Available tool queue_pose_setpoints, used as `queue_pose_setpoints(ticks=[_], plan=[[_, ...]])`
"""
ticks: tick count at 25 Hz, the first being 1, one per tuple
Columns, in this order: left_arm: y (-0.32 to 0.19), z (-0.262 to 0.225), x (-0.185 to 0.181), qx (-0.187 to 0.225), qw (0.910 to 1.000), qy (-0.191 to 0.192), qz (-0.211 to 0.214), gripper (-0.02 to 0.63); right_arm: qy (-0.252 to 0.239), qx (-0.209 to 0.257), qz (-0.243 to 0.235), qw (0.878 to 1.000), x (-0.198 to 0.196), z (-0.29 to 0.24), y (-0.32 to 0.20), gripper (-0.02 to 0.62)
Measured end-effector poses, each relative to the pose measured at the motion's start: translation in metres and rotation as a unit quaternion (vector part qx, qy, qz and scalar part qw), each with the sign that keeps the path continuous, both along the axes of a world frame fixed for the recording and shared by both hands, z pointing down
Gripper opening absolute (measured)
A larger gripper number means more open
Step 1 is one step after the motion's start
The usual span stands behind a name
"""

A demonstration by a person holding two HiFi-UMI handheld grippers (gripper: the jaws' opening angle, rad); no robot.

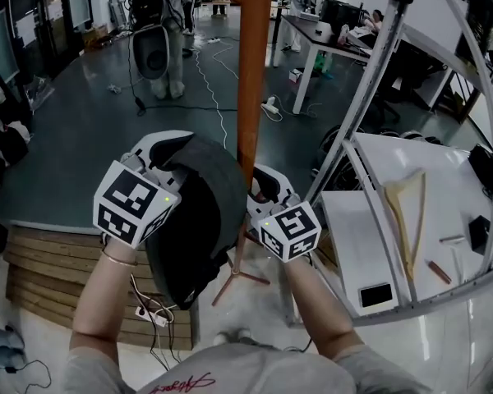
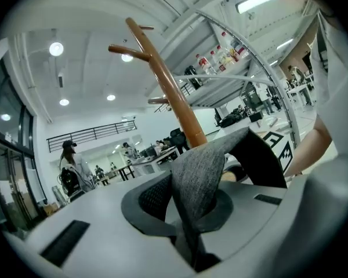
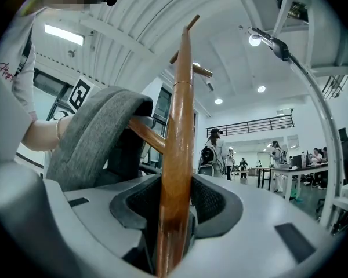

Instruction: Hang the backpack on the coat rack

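A dark grey backpack (image 1: 205,220) hangs in front of me, just left of the brown wooden coat rack pole (image 1: 253,72). My left gripper (image 1: 166,148) is at the backpack's top. In the left gripper view it (image 2: 191,213) is shut on a grey fabric strap (image 2: 198,178), with the coat rack (image 2: 168,83) rising behind. My right gripper (image 1: 267,185) is at the pole. In the right gripper view the pole (image 3: 178,155) stands between its jaws (image 3: 174,213), with the pads against it. The backpack (image 3: 95,138) sits at a side peg (image 3: 146,135) to the left; whether it rests on the peg I cannot tell.
A white table (image 1: 370,245) with small items stands at the right under a curved metal frame (image 1: 370,80). The rack's feet (image 1: 238,277) spread on the floor below. A wooden step (image 1: 49,253) and a power strip (image 1: 152,317) lie at lower left. A person (image 1: 156,39) stands far back.
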State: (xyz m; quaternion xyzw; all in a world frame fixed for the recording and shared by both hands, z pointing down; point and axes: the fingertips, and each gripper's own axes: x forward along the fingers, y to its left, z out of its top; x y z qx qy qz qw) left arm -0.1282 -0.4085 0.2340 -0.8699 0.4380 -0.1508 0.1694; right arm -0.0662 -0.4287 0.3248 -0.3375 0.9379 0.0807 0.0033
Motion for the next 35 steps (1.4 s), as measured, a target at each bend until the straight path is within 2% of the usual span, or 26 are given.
queue_pose_setpoints(ticks=[7, 12, 15, 20, 22, 24, 27, 29, 31, 33, 35], plan=[[-0.015, 0.044, 0.023, -0.06, 0.9976, -0.029, 0.02, 0.043, 0.007, 0.001, -0.003, 1.0, 0.004, 0.0, 0.003, 0.169], [-0.019, 0.06, 0.044, -0.064, 0.9939, -0.084, 0.033, 0.043, 0.011, 0.005, -0.004, 1.0, 0.005, -0.001, 0.003, 0.169], [-0.017, 0.071, 0.053, -0.07, 0.9934, -0.084, 0.036, 0.043, 0.022, 0.014, -0.007, 1.0, 0.003, 0.0, 0.005, 0.169], [-0.02, 0.079, 0.062, -0.077, 0.9957, -0.039, 0.033, 0.043, 0.03, 0.029, -0.013, 0.999, 0.008, 0.0, 0.005, 0.169], [-0.019, 0.077, 0.065, -0.062, 0.9975, -0.008, 0.035, 0.043, 0.037, 0.039, -0.01, 0.999, 0.012, -0.001, 0.005, 0.17], [-0.015, 0.074, 0.064, -0.026, 0.998, 0.044, 0.037, 0.043, 0.039, 0.044, -0.008, 0.998, 0.013, -0.001, 0.006, 0.17], [-0.005, 0.074, 0.051, 0.047, 0.9922, 0.114, 0.02, 0.044, 0.028, 0.04, -0.015, 0.999, 0.011, 0.0, 0.007, 0.17], [0.004, 0.074, 0.04, 0.077, 0.9866, 0.143, 0.009, 0.05, 0.016, 0.028, -0.028, 0.999, 0.01, 0.001, 0.007, 0.17], [0.017, 0.072, 0.029, 0.093, 0.9819, 0.164, 0.014, 0.082, 0.006, 0.011, -0.046, 0.999, 0.011, 0.001, 0.006, 0.17], [0.027, 0.071, 0.023, 0.098, 0.9786, 0.179, 0.024, 0.154, 0.005, 0.003, -0.063, 0.998, 0.011, 0.002, 0.007, 0.17], [0.035, 0.07, 0.021, 0.102, 0.9768, 0.186, 0.027, 0.156, 0.013, 0.007, -0.071, 0.997, 0.012, 0.001, 0.009, 0.17]])
